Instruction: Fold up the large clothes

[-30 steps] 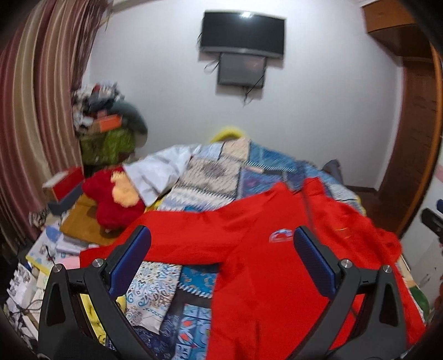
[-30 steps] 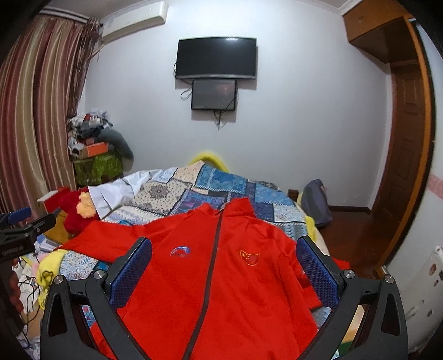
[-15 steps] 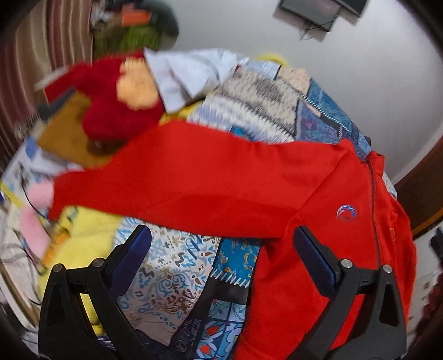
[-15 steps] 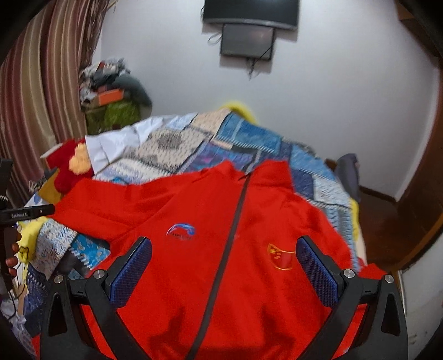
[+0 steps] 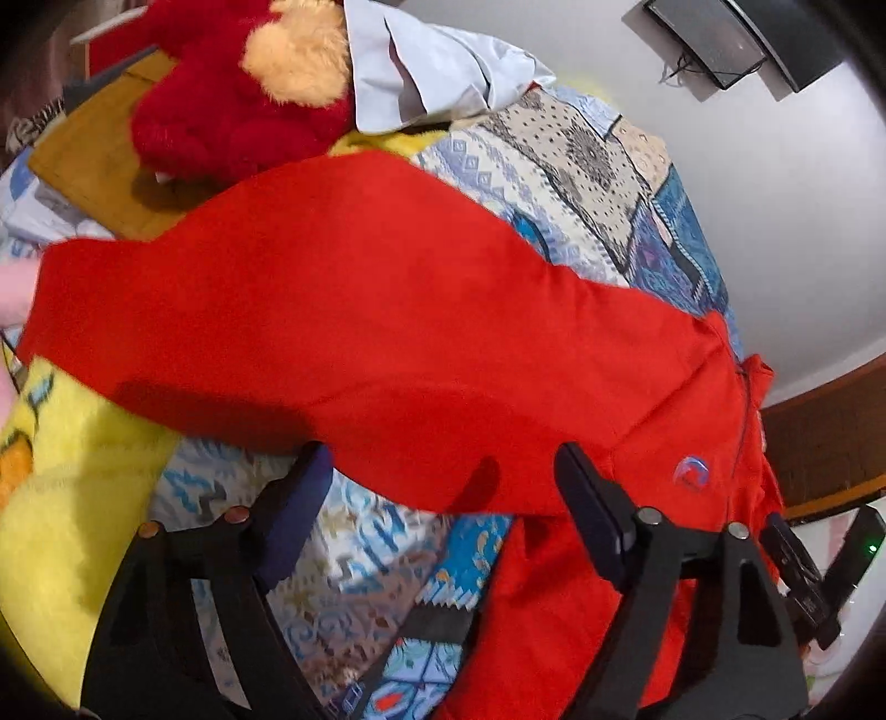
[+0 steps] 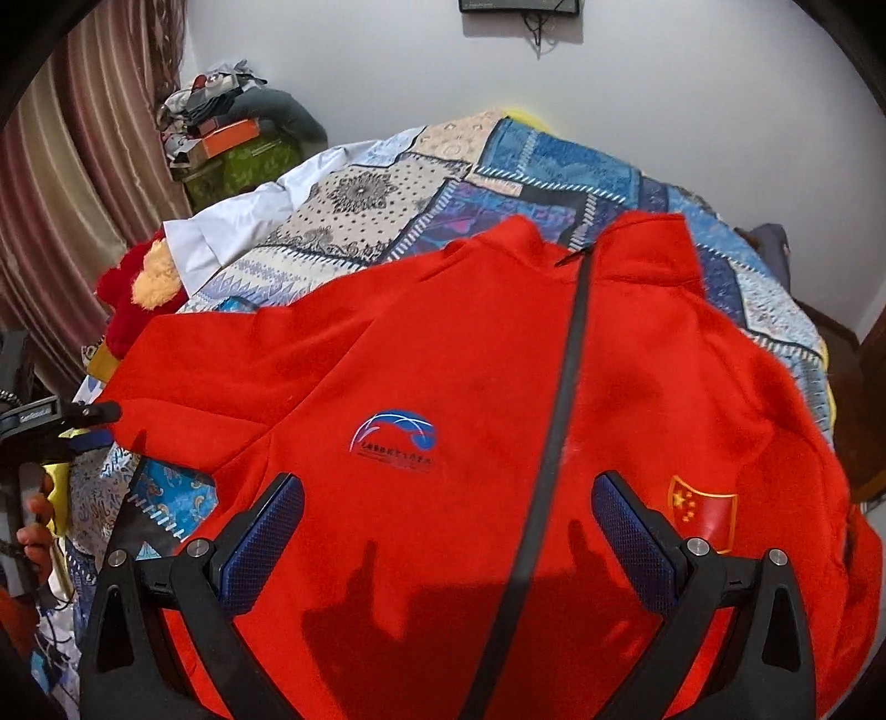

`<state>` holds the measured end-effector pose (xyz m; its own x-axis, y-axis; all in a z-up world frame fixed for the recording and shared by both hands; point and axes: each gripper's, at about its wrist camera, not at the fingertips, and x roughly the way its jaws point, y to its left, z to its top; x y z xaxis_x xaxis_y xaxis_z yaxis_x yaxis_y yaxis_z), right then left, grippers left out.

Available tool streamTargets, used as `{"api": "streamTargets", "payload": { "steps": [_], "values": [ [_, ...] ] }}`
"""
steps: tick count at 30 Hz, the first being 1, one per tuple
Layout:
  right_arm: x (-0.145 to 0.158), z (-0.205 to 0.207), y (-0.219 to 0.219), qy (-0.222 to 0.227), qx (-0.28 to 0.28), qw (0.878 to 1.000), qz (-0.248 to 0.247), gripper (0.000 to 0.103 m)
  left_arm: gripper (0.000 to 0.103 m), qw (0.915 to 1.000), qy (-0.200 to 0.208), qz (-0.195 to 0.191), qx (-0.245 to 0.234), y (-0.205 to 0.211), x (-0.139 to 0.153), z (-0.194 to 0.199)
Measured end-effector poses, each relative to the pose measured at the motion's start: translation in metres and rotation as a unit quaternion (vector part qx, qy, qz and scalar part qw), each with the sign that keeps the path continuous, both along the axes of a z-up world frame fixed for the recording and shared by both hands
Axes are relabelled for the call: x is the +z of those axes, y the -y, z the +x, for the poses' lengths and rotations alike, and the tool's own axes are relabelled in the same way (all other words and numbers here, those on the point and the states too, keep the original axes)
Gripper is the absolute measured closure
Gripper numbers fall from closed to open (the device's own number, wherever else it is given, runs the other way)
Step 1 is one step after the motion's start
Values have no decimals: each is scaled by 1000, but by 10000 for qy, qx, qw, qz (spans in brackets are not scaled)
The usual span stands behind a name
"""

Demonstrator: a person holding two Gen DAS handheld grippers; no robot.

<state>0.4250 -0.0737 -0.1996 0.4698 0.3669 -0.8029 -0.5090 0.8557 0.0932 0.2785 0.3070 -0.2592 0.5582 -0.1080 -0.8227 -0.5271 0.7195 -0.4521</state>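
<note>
A large red zip jacket [image 6: 470,387] lies face up on the patchwork bedspread [image 6: 498,166], with a dark zipper down its middle, a blue round logo and a flag badge. Its one sleeve [image 5: 332,310] stretches out toward the bed's left side. My left gripper [image 5: 443,487] hovers low over the sleeve's lower edge near the armpit; its jaws are closing, and nothing is pinched between the pads. My right gripper [image 6: 448,520] stands open above the chest of the jacket, its shadow falling on the cloth.
A red and tan plush toy [image 5: 238,83] and a white cloth [image 5: 432,72] lie beyond the sleeve. A yellow blanket [image 5: 61,487] covers the near left. Curtains [image 6: 72,194], a clutter pile [image 6: 221,127] and a wall screen [image 5: 720,39] stand behind.
Both grippers have dropped lower and tilted down toward the jacket. The left one has swung over the outstretched sleeve and its jaws have narrowed. The right stays wide open.
</note>
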Motion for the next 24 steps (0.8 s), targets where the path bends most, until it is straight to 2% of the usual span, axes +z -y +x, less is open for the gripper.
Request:
{"api": "streamTargets", "payload": {
  "steps": [2, 5, 7, 9, 11, 13, 14, 16, 19, 24],
  "values": [
    [-2, 0, -3, -12, 56, 10000, -1, 0, 31, 9996, -107, 255, -29, 2, 2, 7],
    [-2, -2, -7, 2, 124, 9999, -24, 0, 32, 9981, -338, 501, -74, 5, 1, 15],
    [0, -4, -8, 60, 153, 9999, -55, 0, 41, 9949, -525, 851, -129, 11, 1, 21],
    [3, -7, -7, 150, 166, 9997, -86, 0, 67, 9881, -787, 1317, -144, 15, 1, 26],
    [7, -13, -8, 269, 192, 9994, -125, 0, 78, 9805, -919, 1722, -214, 19, 2, 29],
    [11, -18, -7, 354, 226, 9990, -154, 0, 94, 9745, -858, 2031, -409, 24, 9, 31],
    [13, -22, -7, 406, 242, 9987, -192, 0, 98, 9713, -818, 2176, -505, 27, 14, 31],
    [19, -28, -6, 532, 271, 9979, -267, 0, 99, 9660, -703, 2416, -585, 32, 26, 31],
    [29, -39, -4, 761, 336, 9960, -322, 0, 101, 9632, -528, 2542, -697, 38, 45, 37],
    [45, -54, 1, 1133, 389, 9918, -452, 0, 101, 9661, 6, 2413, -918, 63, 82, 46]
  ]
}}
